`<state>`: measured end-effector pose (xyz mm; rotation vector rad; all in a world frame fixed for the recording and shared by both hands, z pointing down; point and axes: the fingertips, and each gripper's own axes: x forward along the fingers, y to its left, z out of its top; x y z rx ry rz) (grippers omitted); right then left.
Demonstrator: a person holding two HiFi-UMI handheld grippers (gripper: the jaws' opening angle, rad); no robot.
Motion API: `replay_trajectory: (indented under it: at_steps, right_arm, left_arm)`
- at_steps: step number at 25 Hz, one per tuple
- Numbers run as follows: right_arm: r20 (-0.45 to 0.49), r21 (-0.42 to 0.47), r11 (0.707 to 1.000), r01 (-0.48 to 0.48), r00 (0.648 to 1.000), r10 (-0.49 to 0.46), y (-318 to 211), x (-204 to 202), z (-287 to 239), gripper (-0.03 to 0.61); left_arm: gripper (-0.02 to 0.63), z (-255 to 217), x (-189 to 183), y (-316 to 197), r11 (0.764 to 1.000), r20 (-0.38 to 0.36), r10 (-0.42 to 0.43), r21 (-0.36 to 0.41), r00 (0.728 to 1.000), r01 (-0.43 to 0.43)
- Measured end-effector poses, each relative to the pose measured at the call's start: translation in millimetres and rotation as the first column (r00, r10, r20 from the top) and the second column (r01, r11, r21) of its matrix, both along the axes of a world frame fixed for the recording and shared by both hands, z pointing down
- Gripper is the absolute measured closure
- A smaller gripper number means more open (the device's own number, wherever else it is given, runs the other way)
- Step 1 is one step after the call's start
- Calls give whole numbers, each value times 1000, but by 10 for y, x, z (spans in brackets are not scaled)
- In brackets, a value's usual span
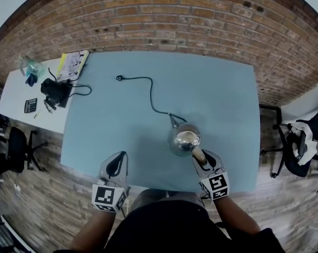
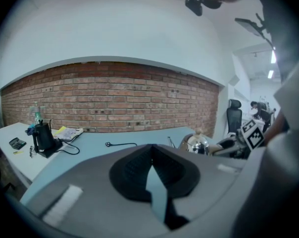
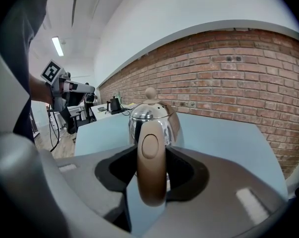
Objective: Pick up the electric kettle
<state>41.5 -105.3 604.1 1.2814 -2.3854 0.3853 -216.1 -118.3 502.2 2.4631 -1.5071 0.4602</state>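
Note:
A shiny steel electric kettle (image 1: 184, 140) stands on the pale blue table (image 1: 217, 88) near its front edge. Its black cord (image 1: 151, 91) trails back over the table to a loose plug (image 1: 119, 78). My right gripper (image 1: 204, 161) reaches in from the front right. In the right gripper view its pads sit against both sides of the kettle's tan handle (image 3: 150, 167), with the kettle body (image 3: 152, 115) just beyond. My left gripper (image 1: 117, 163) hovers at the front edge, left of the kettle, jaws together and empty (image 2: 150, 148). The left gripper view shows the kettle (image 2: 198, 144) off to the right.
A white side table (image 1: 14, 86) at the left carries a black device (image 1: 56, 91), papers (image 1: 73, 63), a calculator (image 1: 30, 105) and a bottle (image 1: 30, 66). Office chairs stand at the left (image 1: 17, 141) and right (image 1: 296, 146). A brick wall (image 1: 164, 15) runs behind the table.

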Motion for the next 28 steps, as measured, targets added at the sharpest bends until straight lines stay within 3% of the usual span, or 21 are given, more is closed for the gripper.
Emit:
replay_trajectory:
  at_steps: [14, 28]
  right_arm:
    - [-48, -44, 999, -8, 999, 6, -28, 12, 157, 439]
    - [-27, 20, 999, -48, 998, 48, -55, -15, 93, 448]
  left_arm:
    - [609, -22, -85, 53, 1000, 0, -29, 6, 1000, 29]
    - [609, -31, -296, 144, 997, 19, -71, 7, 997, 71]
